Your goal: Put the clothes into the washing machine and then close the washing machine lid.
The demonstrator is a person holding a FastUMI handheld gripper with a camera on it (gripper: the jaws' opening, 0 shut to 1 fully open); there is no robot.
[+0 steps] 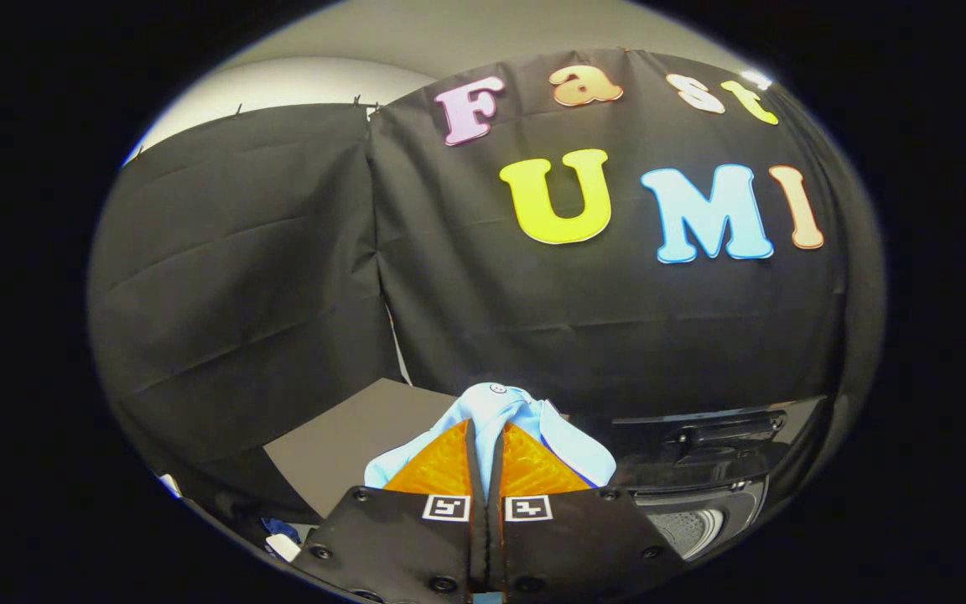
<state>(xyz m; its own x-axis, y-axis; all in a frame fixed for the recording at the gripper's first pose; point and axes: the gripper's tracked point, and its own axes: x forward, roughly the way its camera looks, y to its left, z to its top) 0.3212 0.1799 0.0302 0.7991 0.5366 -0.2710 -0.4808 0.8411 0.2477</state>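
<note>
My gripper (487,436) is shut on a light blue shirt (495,411). The cloth is pinched between both fingers, bunches up above their tips and spills out to either side. A button shows at the top of the bunch. The gripper is held up in the air, facing the booth's black wall. Below and to the right of the fingers stands the dark washing machine (705,482), its lid (701,436) raised. A slice of the grey perforated drum (688,530) shows in the opening beneath the lid.
A dark grey tabletop (340,449) lies left of the fingers, in front of the black cloth wall. Down at the left, near the gripper body, lie a bit of dark blue cloth (282,530) and a small white thing (283,547).
</note>
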